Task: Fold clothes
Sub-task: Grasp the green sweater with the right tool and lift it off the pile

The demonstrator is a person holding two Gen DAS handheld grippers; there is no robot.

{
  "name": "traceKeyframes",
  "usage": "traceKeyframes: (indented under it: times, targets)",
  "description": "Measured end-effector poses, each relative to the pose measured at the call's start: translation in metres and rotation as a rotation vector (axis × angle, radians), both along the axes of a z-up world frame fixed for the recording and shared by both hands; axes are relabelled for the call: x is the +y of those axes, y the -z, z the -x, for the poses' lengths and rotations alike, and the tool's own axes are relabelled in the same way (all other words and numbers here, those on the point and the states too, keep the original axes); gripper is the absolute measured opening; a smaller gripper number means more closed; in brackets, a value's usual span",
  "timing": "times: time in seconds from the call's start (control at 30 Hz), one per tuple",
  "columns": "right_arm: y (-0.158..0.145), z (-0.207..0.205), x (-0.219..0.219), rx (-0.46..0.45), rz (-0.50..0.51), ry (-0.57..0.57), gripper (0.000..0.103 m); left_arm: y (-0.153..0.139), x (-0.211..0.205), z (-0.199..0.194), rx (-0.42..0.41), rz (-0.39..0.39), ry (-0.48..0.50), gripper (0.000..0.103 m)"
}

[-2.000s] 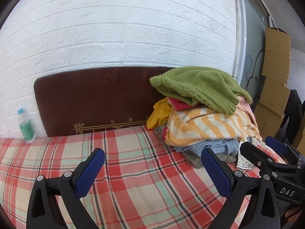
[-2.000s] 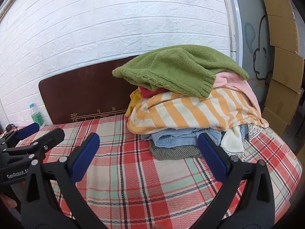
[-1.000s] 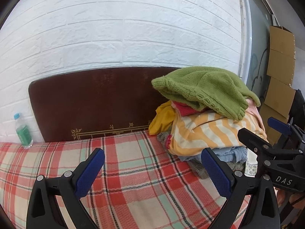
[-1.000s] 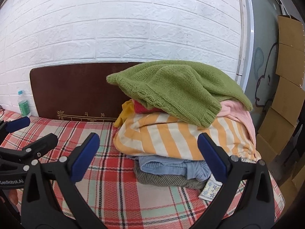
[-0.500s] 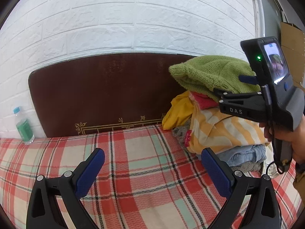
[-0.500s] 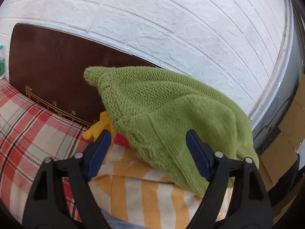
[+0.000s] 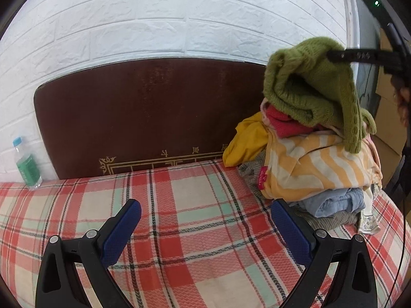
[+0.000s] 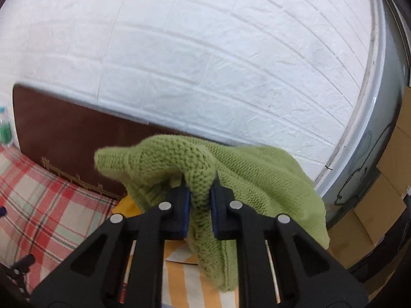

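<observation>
A green knit sweater (image 7: pixel 310 87) tops a pile of clothes (image 7: pixel 313 169) at the right end of a plaid-covered bed (image 7: pixel 179 205). My right gripper (image 8: pixel 200 192) is shut on a fold of the green sweater (image 8: pixel 231 179) and lifts it off the pile; it also shows in the left wrist view (image 7: pixel 331 54), reaching in from the upper right. My left gripper (image 7: pixel 205 218) is open and empty, low over the plaid cover to the left of the pile.
A dark brown headboard (image 7: pixel 143 118) stands against a white brick wall. A small water bottle (image 7: pixel 25 164) stands at the far left by the headboard. Cardboard boxes (image 8: pixel 385 195) stack up to the right of the bed.
My right gripper has moved up to the pile, shut on the green sweater and begun lifting it. My left gripper has stayed open over the bed.
</observation>
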State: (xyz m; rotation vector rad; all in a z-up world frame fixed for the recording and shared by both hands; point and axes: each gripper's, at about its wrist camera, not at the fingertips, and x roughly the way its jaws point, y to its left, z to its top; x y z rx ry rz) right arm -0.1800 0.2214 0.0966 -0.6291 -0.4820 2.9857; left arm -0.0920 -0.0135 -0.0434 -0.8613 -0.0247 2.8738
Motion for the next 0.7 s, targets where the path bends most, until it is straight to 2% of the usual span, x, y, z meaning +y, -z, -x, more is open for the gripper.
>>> traceKeyframes:
  times: [0.07,0.27,0.43,0.7]
  targets:
    - [-0.032,-0.023,0.012,0.045,0.072,-0.021,0.014,-0.007,0.005,-0.004,0.019,0.001,0.020,0.103]
    - [-0.103,-0.094,0.027,0.173,0.154,-0.068,0.013,-0.030,0.026,-0.018,0.085,0.006,0.092,0.103]
    - [-0.137,-0.142,0.033,0.201,0.254,-0.127,0.013,-0.049,0.046,-0.033,0.118,0.024,0.156,0.103]
    - [-0.177,-0.206,0.027,0.237,0.305,-0.244,0.013,-0.068,0.066,-0.087,0.179,-0.028,0.328,0.103]
